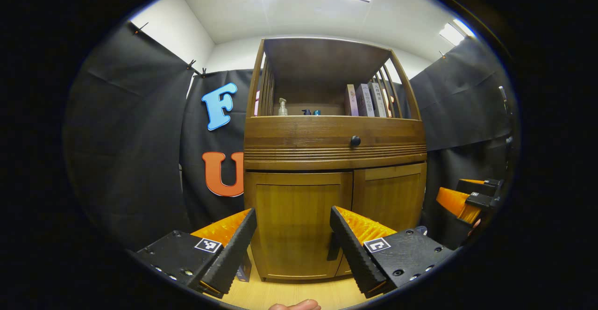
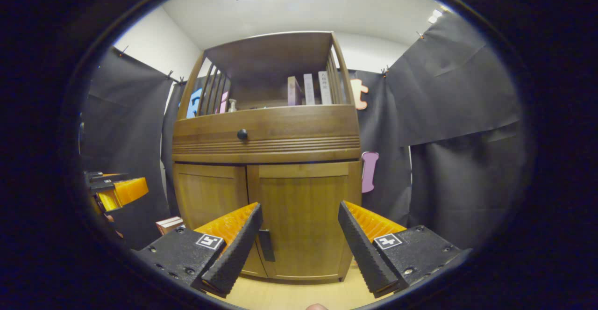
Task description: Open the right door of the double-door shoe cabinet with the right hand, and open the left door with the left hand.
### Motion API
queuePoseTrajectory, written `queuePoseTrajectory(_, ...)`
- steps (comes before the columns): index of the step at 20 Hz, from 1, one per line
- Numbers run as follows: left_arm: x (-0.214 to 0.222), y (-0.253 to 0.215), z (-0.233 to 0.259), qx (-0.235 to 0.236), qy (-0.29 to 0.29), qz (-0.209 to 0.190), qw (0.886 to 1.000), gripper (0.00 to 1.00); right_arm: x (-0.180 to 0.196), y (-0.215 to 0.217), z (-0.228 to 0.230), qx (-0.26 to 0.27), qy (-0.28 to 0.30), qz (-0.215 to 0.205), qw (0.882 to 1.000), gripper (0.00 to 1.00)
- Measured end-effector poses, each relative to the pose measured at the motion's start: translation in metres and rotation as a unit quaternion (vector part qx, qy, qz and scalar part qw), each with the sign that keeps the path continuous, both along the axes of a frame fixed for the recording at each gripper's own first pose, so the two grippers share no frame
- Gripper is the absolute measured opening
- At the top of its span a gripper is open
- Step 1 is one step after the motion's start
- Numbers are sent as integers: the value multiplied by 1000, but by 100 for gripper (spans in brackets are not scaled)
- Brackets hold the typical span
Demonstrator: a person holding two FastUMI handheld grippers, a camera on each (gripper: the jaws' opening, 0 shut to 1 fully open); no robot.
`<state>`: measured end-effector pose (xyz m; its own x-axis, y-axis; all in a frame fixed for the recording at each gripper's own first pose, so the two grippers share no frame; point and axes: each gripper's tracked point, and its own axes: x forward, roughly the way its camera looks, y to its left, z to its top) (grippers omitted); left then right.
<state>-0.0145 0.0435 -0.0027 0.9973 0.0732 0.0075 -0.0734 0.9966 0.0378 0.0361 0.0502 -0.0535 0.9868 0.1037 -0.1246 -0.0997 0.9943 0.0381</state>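
- The shoe cabinet [image 2: 266,174] stands straight ahead of both grippers, on the pale wooden floor [image 2: 289,296], with both lower doors closed.
- The right gripper [image 2: 299,235] has its fingers spread wide and holds nothing. The right door [image 2: 303,216] lies directly in front of it, well apart, not touched.
- The handle of the right door [image 2: 266,244] is a dark bar, long axis upright, beside the seam between the doors. In the right gripper view it sits just inside the left finger, so it lies ahead and slightly left of centre.
- The left gripper [image 1: 293,237] is also wide open and empty. The left door [image 1: 299,221] faces it, and its dark handle [image 1: 333,247] (partly hidden behind the right finger) also runs vertically near the seam.
- I judge that the right gripper should go forward first, with its opening across the upright bar; each hand is nearer to its own door.
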Motion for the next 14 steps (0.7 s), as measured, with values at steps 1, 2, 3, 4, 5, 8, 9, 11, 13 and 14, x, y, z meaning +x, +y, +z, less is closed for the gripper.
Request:
queuePoseTrajectory(1, -1, 6, -4, 1, 2, 3, 1000, 95, 7, 10, -7, -1, 7, 7, 1000, 100)
queuePoseTrajectory(2, -1, 13, -6, 1, 3, 7, 1000, 95, 14, 16, -15, -3, 9, 13, 1000, 100)
queuePoseTrajectory(3, -1, 21, -8, 1, 3, 11, 1000, 94, 21, 24, -23, -5, 4, 20, 1000, 100)
queuePoseTrajectory(4, -2, 28, -10, 1, 5, 15, 1000, 95, 27, 31, -36, -13, 9, 22, 1000, 100)
queuePoseTrajectory(5, -1, 36, -12, 0, 6, 19, 1000, 95, 35, 39, -49, -19, 20, 26, 999, 97)
queuePoseTrajectory(8, 3, 58, -16, -2, 8, 28, 1000, 94, 54, 61, -91, -21, 62, 41, 997, 95)
queuePoseTrajectory(9, 4, 65, -19, -2, 10, 30, 1000, 94, 61, 65, -100, -18, 73, 41, 996, 95)
queuePoseTrajectory(11, 8, 74, -22, -2, 14, 32, 999, 94, 77, 71, -119, -13, 97, 36, 995, 93)
queuePoseTrajectory(13, 13, 80, -27, -4, 19, 30, 999, 95, 90, 75, -138, -7, 117, 32, 993, 92)
queuePoseTrajectory(14, 15, 81, -30, -3, 23, 27, 999, 95, 95, 75, -146, -2, 126, 28, 992, 90)
